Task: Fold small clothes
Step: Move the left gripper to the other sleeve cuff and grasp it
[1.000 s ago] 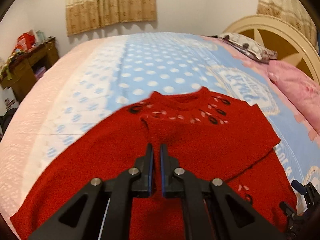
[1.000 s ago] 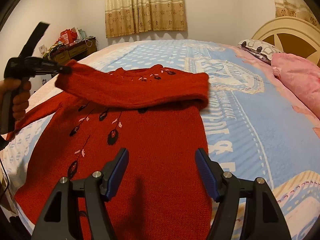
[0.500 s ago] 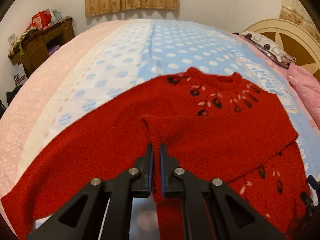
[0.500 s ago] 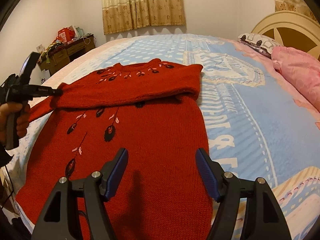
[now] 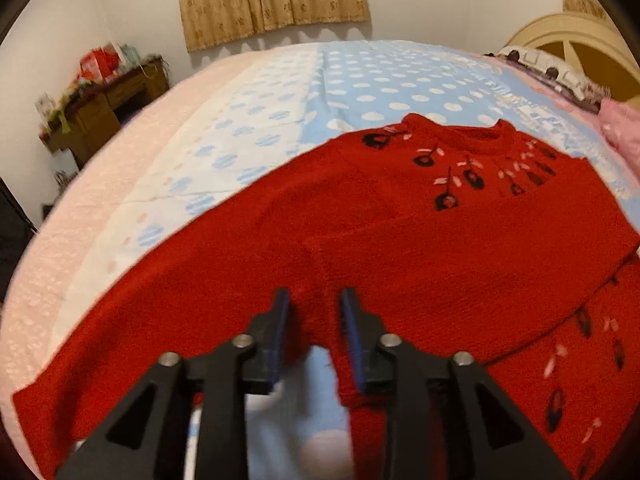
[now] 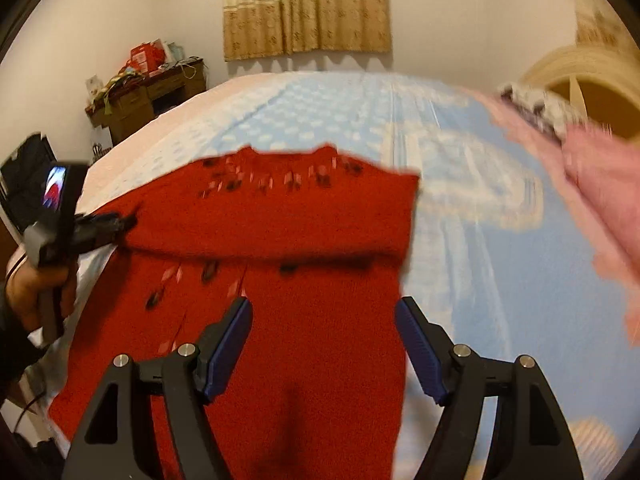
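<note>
The right wrist view is smeared by motion: the sweater [image 6: 280,280] pattern streaks and the pillows [image 6: 592,184] lose shape. The sweater's hem runs off the bottom edge. Clutter on the desk [image 5: 100,104] is unreadable.

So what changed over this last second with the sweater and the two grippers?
The left gripper carried the sleeve across the red sweater, lowered it onto the chest, and its jaws are now opening, the cuff loose between them. The right gripper stays empty above the sweater's body, jaws opening a little wider. The sweater's body stays flat on the bed.
</note>
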A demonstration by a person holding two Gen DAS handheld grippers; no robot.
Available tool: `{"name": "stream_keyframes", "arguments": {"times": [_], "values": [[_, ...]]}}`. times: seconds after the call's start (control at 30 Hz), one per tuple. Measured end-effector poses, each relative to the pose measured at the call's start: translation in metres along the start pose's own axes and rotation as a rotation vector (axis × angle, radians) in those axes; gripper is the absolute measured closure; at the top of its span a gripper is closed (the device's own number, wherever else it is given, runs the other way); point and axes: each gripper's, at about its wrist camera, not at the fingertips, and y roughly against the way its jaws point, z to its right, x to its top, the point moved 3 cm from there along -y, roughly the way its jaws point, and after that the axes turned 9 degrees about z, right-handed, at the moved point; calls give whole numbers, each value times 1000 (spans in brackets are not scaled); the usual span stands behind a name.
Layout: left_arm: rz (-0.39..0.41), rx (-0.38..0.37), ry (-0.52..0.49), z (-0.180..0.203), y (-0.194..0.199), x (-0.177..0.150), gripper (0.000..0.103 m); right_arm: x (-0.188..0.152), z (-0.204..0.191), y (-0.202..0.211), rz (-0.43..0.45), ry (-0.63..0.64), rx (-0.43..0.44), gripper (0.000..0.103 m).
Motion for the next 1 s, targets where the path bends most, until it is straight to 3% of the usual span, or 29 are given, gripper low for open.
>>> {"name": "stream_keyframes", "arguments": {"times": [0.13, 0.27, 0.3, 0.37, 0.5, 0.57, 0.63, 0.77, 1.0], "values": [[20, 15, -4, -2, 1, -3, 60, 20, 3, -55, -48, 2, -6, 28], [36, 15, -10, -4, 0, -6, 59, 1, 6, -114, -217, -23, -8, 28], [40, 15, -11, -6, 0, -7, 56, -4, 4, -119, -225, 4, -24, 27], [44, 12, -8, -8, 2, -7, 53, -7, -5, -113, -192, 69, -46, 27], [60, 14, -21, -20, 24, -5, 43, -2, -11, -76, -152, 17, 32, 27], [101, 43, -37, -31, 41, -6, 27, -2, -18, -60, -123, 30, 25, 27], [126, 72, -40, -48, 57, -10, 20, -5, -26, -42, -103, 31, 47, 27], [105, 171, -30, -93, 77, -26, 20, -18, -53, -13, -78, 57, 99, 27], [68, 321, 98, -182, 111, -62, 20, -33, -91, 17, -30, 121, 137, 27]]}}
